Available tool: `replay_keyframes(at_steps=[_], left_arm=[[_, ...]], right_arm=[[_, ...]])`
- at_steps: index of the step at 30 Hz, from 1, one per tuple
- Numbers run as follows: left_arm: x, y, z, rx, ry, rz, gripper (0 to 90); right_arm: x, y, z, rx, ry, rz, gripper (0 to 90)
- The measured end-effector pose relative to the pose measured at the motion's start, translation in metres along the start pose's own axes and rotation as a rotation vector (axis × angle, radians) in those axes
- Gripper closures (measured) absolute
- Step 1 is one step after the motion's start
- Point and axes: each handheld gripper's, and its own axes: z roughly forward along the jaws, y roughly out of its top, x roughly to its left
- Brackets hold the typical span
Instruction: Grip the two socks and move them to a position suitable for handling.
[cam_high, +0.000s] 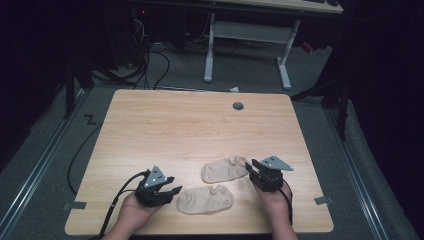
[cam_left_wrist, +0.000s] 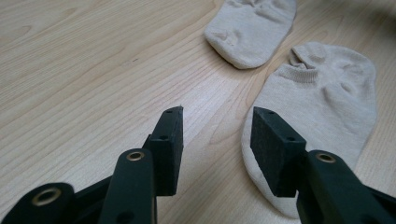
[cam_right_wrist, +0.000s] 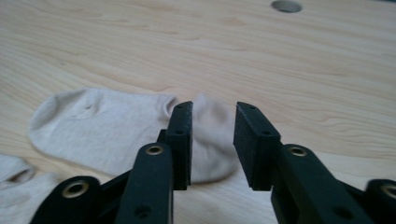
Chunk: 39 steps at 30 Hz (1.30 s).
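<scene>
Resting side by side on the wooden surface (cam_high: 150, 125), two beige socks lay between two hand-held grippers.

From the high view, the near sock (cam_high: 205, 199) lay low in the frame, just right of the left hand-held gripper (cam_high: 169, 190), and the far sock (cam_high: 225, 169) sat slightly higher, its right end at the right hand-held gripper (cam_high: 251, 169); both pairs of jaws stood apart and held nothing. Along the left hand-held gripper (cam_left_wrist: 217, 135), the pads gaped over bare wood, the near sock (cam_left_wrist: 322, 107) at the right of the frame beside the right pad, the far sock (cam_left_wrist: 252, 28) at the top. Along the right hand-held gripper (cam_right_wrist: 212, 140), the jaws stood spread with one end of the far sock (cam_right_wrist: 107, 130) between them, unpressed; the near sock (cam_right_wrist: 14, 186) showed at lower left.
</scene>
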Motion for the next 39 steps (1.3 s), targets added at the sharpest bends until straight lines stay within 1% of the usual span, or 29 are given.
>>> replay_keyframes(at_steps=[2,3,4,5,6,8,10,11,12,15,17,18,19,20,22,23,25,28,31,33,36,39], left_arm=[[-0.001,0.001,0.001,0.004,-0.005,0.0,54.3],[-0.002,0.001,0.001,0.01,-0.029,-0.004,56.0],[-0.004,0.002,0.0,0.01,-0.049,-0.008,60.6],[-0.008,0.003,-0.001,0.007,-0.074,-0.007,62.7],[-0.014,0.004,-0.002,0.008,-0.102,0.009,65.2],[-0.024,0.004,-0.001,0.03,-0.134,0.04,69.3],[-0.036,0.001,0.003,0.069,-0.162,0.078,74.2],[-0.042,-0.001,0.006,0.099,-0.173,0.102,75.9],[-0.046,-0.002,0.009,0.12,-0.167,0.12,76.7],[-0.047,-0.005,0.015,0.165,-0.14,0.137,78.0],[-0.043,-0.006,0.018,0.179,-0.11,0.129,77.7],[-0.043,-0.006,0.018,0.179,-0.11,0.129,77.5],[-0.041,-0.007,0.018,0.18,-0.099,0.132,77.0],[-0.041,-0.007,0.018,0.18,-0.099,0.132,76.4],[-0.04,-0.007,0.017,0.177,-0.105,0.126,75.3],[-0.04,-0.006,0.017,0.173,-0.107,0.125,74.3],[-0.039,-0.005,0.014,0.152,-0.123,0.119,72.7],[-0.036,-0.004,0.011,0.125,-0.119,0.107,70.5],[-0.031,-0.003,0.009,0.109,-0.092,0.103,68.1],[-0.027,-0.003,0.009,0.108,-0.06,0.103,66.1],[-0.018,-0.003,0.01,0.097,-0.019,0.092,64.0],[-0.011,-0.002,0.011,0.082,0.021,0.074,61.8]], right_arm=[[0.002,0.0,0.0,-0.002,0.008,-0.016,67.5],[0.004,0.0,0.001,0.009,0.018,-0.025,68.7],[0.007,-0.001,0.004,0.03,0.033,-0.044,71.5],[0.009,-0.001,0.006,0.045,0.043,-0.052,74.5],[0.01,-0.002,0.01,0.064,0.057,-0.067,77.4],[0.013,-0.003,0.015,0.096,0.066,-0.086,83.0],[0.014,-0.004,0.018,0.118,0.079,-0.09,85.5],[0.014,-0.004,0.02,0.123,0.084,-0.098,85.8],[0.014,-0.004,0.021,0.129,0.082,-0.108,86.2],[0.014,-0.005,0.026,0.146,0.079,-0.118,86.7],[0.013,-0.006,0.031,0.162,0.073,-0.121,86.8],[0.013,-0.006,0.031,0.162,0.073,-0.121,86.8],[0.012,-0.007,0.035,0.181,0.068,-0.123,86.8],[0.012,-0.007,0.035,0.181,0.068,-0.123,86.8],[0.013,-0.008,0.038,0.2,0.07,-0.127,86.8],[0.014,-0.009,0.039,0.201,0.069,-0.135,86.8],[0.017,-0.008,0.04,0.202,0.078,-0.14,86.8],[0.024,-0.007,0.042,0.198,0.094,-0.153,86.8],[0.033,-0.005,0.045,0.197,0.114,-0.163,86.7],[0.039,-0.004,0.047,0.195,0.125,-0.167,86.6],[0.051,-0.002,0.051,0.197,0.146,-0.185,86.5],[0.059,0.0,0.054,0.195,0.167,-0.209,86.1]])
